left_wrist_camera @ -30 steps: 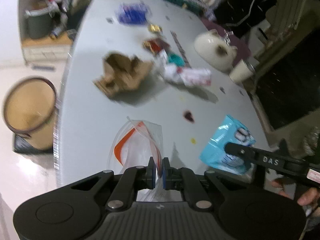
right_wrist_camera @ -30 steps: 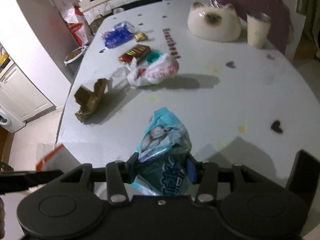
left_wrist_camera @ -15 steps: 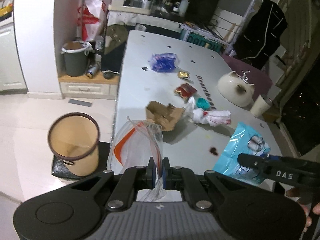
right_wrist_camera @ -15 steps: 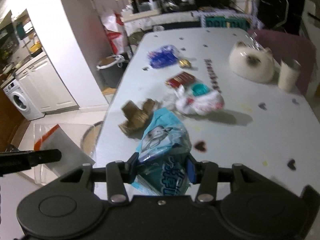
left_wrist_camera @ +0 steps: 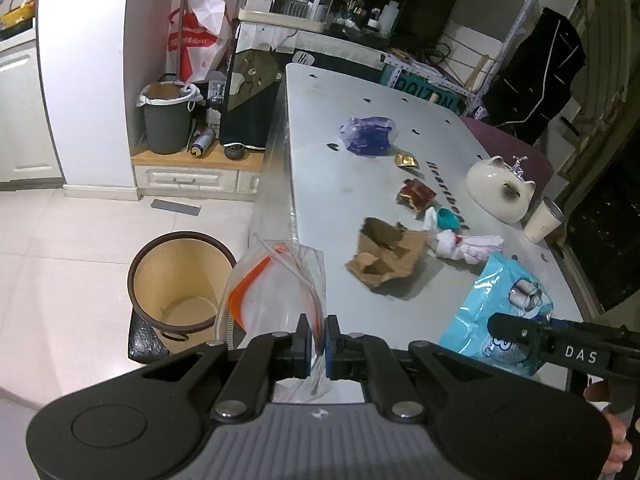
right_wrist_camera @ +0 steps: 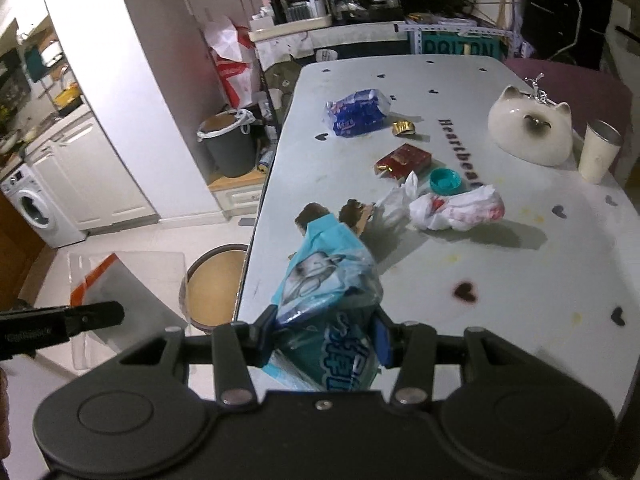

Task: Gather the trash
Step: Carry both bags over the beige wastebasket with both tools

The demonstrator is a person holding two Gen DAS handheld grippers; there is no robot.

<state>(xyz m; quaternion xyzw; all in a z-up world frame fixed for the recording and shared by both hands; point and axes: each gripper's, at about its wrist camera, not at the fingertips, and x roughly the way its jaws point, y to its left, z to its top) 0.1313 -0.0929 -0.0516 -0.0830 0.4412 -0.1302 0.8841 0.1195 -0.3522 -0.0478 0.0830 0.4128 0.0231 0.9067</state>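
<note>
the left gripper (left_wrist_camera: 316, 336) pinches a clear zip bag (left_wrist_camera: 276, 284) with an orange corner above the floor beside the table (right_wrist_camera: 520, 264), while the right gripper (right_wrist_camera: 322, 340) clamps a crinkled light-blue wrapper (right_wrist_camera: 328, 280) over the table's edge.

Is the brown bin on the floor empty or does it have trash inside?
Empty, as far as shown: the left wrist view looks into the bin and its bare bottom shows, nothing lying there.

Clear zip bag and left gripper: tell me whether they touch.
Touching. The left wrist view shows the left gripper shut on the zip bag's edge, no gap visible.
</note>
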